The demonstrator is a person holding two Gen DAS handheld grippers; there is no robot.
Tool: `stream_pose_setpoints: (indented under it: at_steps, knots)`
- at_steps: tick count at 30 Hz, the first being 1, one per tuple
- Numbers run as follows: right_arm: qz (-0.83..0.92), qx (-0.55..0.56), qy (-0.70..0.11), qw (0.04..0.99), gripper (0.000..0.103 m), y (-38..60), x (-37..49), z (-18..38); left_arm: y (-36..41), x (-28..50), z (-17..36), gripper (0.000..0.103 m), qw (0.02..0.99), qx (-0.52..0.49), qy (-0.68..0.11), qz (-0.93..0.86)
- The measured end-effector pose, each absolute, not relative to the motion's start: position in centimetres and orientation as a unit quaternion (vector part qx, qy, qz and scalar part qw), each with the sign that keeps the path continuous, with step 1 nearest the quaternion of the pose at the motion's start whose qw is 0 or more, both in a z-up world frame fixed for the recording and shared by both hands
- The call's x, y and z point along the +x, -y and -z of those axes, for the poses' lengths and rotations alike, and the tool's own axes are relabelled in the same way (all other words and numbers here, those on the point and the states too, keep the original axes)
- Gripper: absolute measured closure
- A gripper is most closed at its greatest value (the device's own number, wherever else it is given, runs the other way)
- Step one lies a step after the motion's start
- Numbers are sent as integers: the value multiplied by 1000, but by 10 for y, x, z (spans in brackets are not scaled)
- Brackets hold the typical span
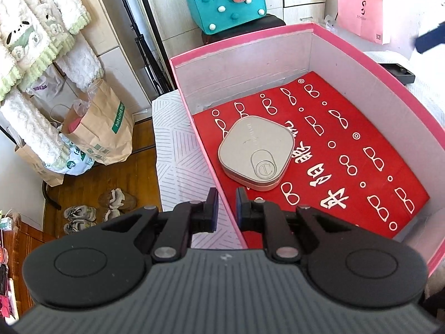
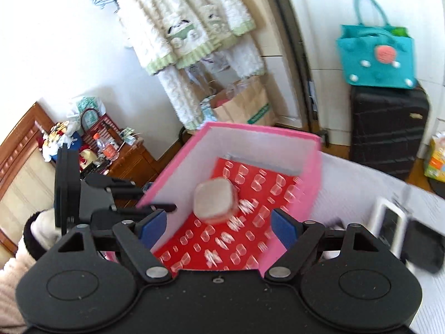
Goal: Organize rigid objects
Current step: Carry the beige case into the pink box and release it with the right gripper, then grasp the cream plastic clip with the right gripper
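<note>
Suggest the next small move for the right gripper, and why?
Probably swing the right gripper toward the items on the bed beside the pink box, such as the white-framed object. Its jaws are wide open and hold nothing, the grey case already lies inside the box, and the left gripper sits at the box's near wall.

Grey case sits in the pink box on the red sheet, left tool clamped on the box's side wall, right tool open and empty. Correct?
Nearly. Left wrist view shows the left tool straddling the pink box wall without clamping it. The grey case does lie on the red sheet; the right tool is open, empty.
</note>
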State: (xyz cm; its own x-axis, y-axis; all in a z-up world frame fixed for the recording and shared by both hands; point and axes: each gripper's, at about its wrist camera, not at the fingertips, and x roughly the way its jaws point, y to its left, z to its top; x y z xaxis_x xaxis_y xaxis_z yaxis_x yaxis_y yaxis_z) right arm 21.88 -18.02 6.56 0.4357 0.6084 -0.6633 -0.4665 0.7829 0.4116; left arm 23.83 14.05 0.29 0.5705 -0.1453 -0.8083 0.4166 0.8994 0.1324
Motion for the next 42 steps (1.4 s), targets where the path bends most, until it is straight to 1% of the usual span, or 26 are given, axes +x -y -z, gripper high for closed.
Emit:
stream_pose_setpoints:
  at_steps: [4, 7, 12, 18, 19, 24, 28, 29, 30, 31, 32, 34, 38, 42]
  knots:
    - [-280, 62, -422, 860, 18, 212, 193, -63, -141, 240, -3, 91, 871, 155, -436, 162]
    - [-256, 56, -437, 860, 18, 231, 181, -53, -141, 241, -3, 91, 871, 158, -436, 161]
    - [-239, 37, -453, 858, 20, 249, 162, -17, -142, 242, -3, 92, 875, 159, -427, 162]
    - [-239, -52, -405, 881, 20, 230, 144, 31, -142, 242, -5, 93, 877, 157, -425, 158]
    - [-243, -62, -399, 882, 22, 226, 145, 37, -142, 242, -5, 93, 877, 158, -426, 155]
    - [-252, -72, -376, 889, 22, 210, 154, 59, -138, 238, -8, 92, 870, 162, -441, 146]
    - [-227, -79, -357, 903, 22, 206, 167, 66, -137, 233, -5, 91, 866, 160, -452, 141]
    - [-222, -77, -354, 905, 24, 207, 170, 67, -137, 232, -3, 91, 866, 158, -454, 140]
    - [-217, -70, -353, 907, 27, 208, 173, 67, -138, 231, -3, 92, 866, 157, -454, 139]
    - [-216, -60, -356, 907, 39, 210, 176, 67, -137, 230, -1, 92, 866, 156, -454, 138]
    - [-216, -48, -362, 906, 48, 212, 178, 67, -138, 230, -1, 93, 866, 155, -455, 137]
    - [-211, -40, -365, 906, 48, 215, 179, 63, -137, 229, 0, 95, 867, 156, -453, 134]
    - [-212, -42, -354, 910, 48, 215, 171, 51, -138, 227, -2, 95, 869, 150, -453, 133]
    - [-222, -12, -358, 907, 49, 220, 167, 36, -136, 225, -2, 95, 872, 154, -447, 130]
